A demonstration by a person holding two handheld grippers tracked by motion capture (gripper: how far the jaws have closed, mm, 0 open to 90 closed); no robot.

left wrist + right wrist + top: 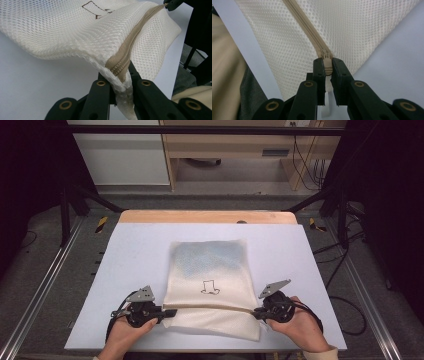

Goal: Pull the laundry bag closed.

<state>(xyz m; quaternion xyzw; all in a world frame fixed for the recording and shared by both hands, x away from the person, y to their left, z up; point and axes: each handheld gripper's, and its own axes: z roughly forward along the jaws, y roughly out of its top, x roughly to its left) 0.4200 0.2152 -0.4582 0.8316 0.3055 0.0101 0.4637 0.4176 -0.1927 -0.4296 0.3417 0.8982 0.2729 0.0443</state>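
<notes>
Lying flat on the pale blue table [300,270], a cream mesh laundry bag [210,270] of honeycomb weave bears a small outlined motif [210,287]. A tan zipper [125,53] runs across its near end. The left gripper [167,312] has its black jaws closed on the bag's left corner, bunching mesh and zipper tape. The right gripper [254,312] has its jaws pinched tight on the tan zipper pull [327,65] at the opposite end.

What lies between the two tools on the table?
The mesh bag's closed zipper runs between the left tool and right tool, shown in the high view.
</notes>
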